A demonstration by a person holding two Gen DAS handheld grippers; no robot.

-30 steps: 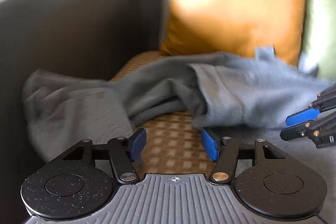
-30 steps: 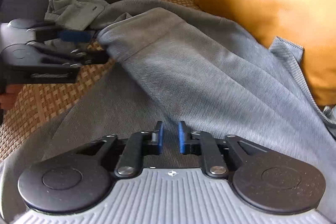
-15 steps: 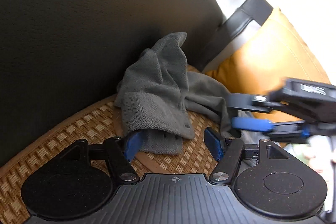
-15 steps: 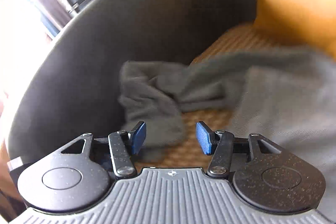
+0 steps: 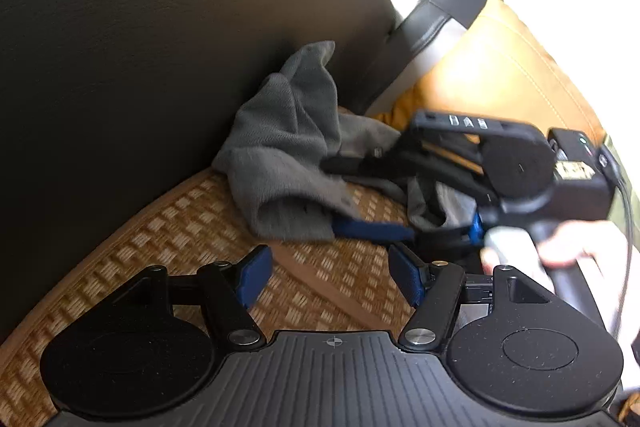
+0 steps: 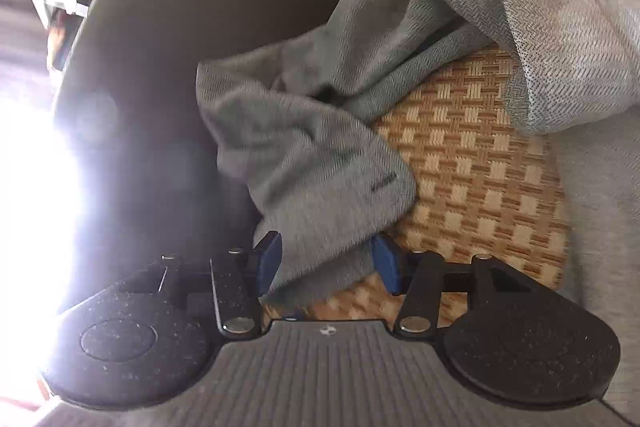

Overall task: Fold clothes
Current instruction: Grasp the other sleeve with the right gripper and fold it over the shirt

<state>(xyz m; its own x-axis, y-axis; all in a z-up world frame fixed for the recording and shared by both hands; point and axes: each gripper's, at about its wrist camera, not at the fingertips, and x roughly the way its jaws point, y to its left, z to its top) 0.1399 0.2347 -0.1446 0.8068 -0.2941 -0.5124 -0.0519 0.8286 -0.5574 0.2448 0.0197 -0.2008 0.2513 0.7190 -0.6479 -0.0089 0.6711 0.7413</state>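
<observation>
**Right wrist view: one grey garment, its bunched end between your right jaws**

Right wrist view, nearest first: your right gripper (image 6: pixel 326 263) has the crumpled end of the one grey garment (image 6: pixel 320 163) between its blue fingers (image 6: pixel 269 259). The jaws are closing, and the cloth fills most of the gap, though you cannot tell whether the pads press on it. Beyond that, the garment runs across the woven seat mat (image 6: pixel 472 179) to the seat's far right side, its bunched end lying against the dark armrest (image 6: pixel 168 75) at the seat's left edge.

From the left wrist camera, your left gripper (image 5: pixel 332 277) stands apart over bare mat, nothing between its jaws. The garment lies just beyond its tips. Farther back, one orange cushion (image 5: pixel 508 75) sits in the seat's back corner.

You have two grippers and one hand (image 5: pixel 560 247) in view.
</observation>
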